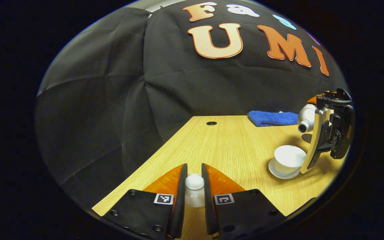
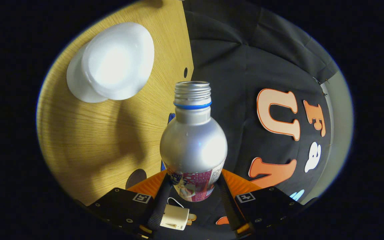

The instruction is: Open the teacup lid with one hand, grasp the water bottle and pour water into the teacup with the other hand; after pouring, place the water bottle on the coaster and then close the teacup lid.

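Note:
My left gripper (image 1: 194, 188) is shut on the white teacup lid (image 1: 194, 182), holding it by the knob over the near part of the wooden table (image 1: 225, 146). The open white teacup (image 1: 289, 156) stands on its saucer (image 1: 280, 172) at the right. My right gripper (image 2: 193, 181) is shut on the silver water bottle (image 2: 193, 143), which is tilted on its side, uncapped. From the left gripper view, that right gripper (image 1: 327, 133) holds the bottle (image 1: 307, 116) just above and behind the cup, mouth pointing toward it. No stream is visible. The teacup (image 2: 118, 61) lies beyond the bottle's mouth.
A folded blue cloth (image 1: 272, 118) lies at the table's far edge, and a small round hole (image 1: 211, 123) is near the back. A dark round coaster (image 2: 136, 178) lies on the table close to my right fingers. The black cloth wall surrounds the table.

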Demonstrator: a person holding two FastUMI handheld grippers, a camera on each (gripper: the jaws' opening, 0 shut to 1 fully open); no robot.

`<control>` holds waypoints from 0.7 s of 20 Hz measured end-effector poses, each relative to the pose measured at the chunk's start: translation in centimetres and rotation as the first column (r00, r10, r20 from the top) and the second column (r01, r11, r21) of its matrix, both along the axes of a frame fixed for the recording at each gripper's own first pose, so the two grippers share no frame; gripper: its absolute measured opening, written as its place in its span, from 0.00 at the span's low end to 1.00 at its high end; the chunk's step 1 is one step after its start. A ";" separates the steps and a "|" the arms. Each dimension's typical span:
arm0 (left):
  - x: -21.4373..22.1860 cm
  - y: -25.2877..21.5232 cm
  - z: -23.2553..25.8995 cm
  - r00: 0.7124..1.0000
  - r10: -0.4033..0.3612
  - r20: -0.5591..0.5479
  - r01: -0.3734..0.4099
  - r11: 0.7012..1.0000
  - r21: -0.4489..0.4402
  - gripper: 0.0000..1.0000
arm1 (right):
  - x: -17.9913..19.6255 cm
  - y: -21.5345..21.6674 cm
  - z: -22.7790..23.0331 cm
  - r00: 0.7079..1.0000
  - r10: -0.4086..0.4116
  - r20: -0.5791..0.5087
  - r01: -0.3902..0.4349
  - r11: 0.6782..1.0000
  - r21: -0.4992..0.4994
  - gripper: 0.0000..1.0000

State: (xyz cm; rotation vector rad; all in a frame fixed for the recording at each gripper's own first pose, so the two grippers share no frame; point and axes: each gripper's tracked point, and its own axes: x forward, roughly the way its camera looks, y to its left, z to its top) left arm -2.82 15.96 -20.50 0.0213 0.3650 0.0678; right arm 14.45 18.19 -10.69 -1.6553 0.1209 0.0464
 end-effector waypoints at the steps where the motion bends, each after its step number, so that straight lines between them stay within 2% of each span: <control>1: 0.1 0.1 0.0 1.000 0.001 0.001 -0.001 1.000 -0.001 0.30 | 0.1 0.0 0.4 1.000 0.003 0.006 -0.003 1.000 -0.006 0.77; 14: 0.0 0.0 0.3 1.000 -0.004 0.006 0.004 1.000 -0.002 0.30 | 1.2 0.6 3.2 0.992 0.077 0.100 -0.059 0.984 -0.170 0.77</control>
